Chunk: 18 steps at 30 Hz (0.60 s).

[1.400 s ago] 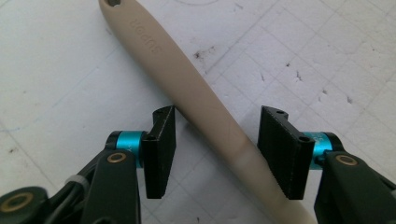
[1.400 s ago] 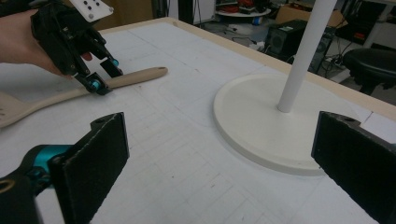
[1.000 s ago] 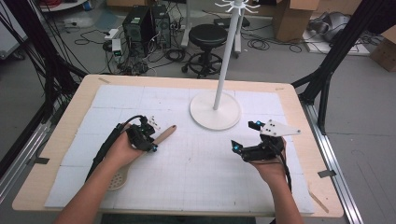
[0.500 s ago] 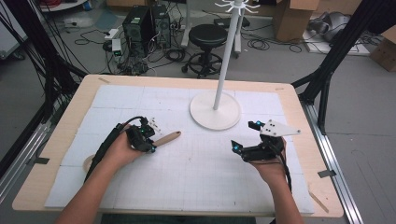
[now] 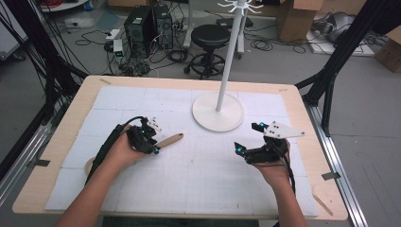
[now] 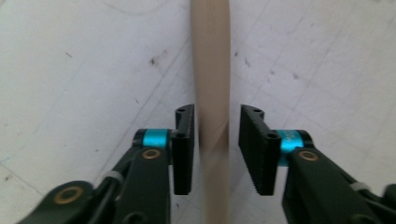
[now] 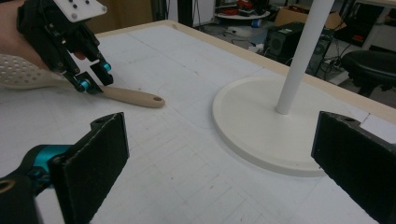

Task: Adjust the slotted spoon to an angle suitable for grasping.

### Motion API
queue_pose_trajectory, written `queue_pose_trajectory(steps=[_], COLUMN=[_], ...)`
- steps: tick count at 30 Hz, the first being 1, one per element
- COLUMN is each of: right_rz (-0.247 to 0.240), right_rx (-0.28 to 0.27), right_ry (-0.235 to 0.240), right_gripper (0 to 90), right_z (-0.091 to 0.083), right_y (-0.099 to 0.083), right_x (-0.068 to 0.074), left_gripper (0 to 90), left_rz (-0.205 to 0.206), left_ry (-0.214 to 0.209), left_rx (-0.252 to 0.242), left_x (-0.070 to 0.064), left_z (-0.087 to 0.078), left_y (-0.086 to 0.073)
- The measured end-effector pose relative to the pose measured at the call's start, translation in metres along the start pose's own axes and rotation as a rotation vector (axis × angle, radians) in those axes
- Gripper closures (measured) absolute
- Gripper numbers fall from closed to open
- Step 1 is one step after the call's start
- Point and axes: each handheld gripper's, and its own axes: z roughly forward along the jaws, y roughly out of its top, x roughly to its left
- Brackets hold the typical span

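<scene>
White matting; my left gripper (image 6: 215,149) straddles the blurred wooden handle (image 6: 211,70), narrowly unclamped; right gripper (image 7: 219,158) gapes wide.

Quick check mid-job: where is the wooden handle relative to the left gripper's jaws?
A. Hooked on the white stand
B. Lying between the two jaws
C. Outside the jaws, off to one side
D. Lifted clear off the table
B: in the left gripper view the wooden handle runs straight between the left gripper's two jaws, with a slight gap at each side.

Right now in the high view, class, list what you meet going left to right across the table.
Left gripper → wooden utensil handle → white stand base → right gripper.
</scene>
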Motion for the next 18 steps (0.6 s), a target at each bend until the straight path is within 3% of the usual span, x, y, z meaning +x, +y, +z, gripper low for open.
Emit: queue_pose_trajectory(steps=[7, 9, 10, 11, 12, 18], right_rz=[-0.002, -0.004, -0.007, -0.007, -0.005, -0.002], right_rx=[-0.001, -0.002, -0.005, -0.005, -0.007, 0.001], right_ry=[0.001, 0.0, -0.001, -0.001, 0.0, -0.002], right_gripper=[2.5, 2.5, 2.5, 2.5, 2.5, 2.5], right_z=[0.0, 0.0, -0.001, -0.001, -0.001, 0.0], right_y=[0.0, 0.001, 0.001, 0.001, 0.001, 0.0], right_x=[0.0, 0.0, 0.0, 0.0, -0.001, 0.0], left_gripper=[47.8, 45.8, 42.6, 41.7, 41.4, 36.4], left_rz=[-0.035, -0.044, -0.054, -0.054, -0.072, -0.075], left_ry=[0.021, 0.009, -0.004, -0.004, -0.024, -0.015], left_rx=[-0.083, -0.124, -0.211, -0.211, -0.281, -0.352], left_x=[0.002, 0.003, 0.004, 0.004, 0.005, 0.008], left_z=[-0.016, -0.024, -0.034, -0.034, -0.041, -0.053], left_y=[-0.002, -0.004, -0.008, -0.008, -0.013, -0.026])
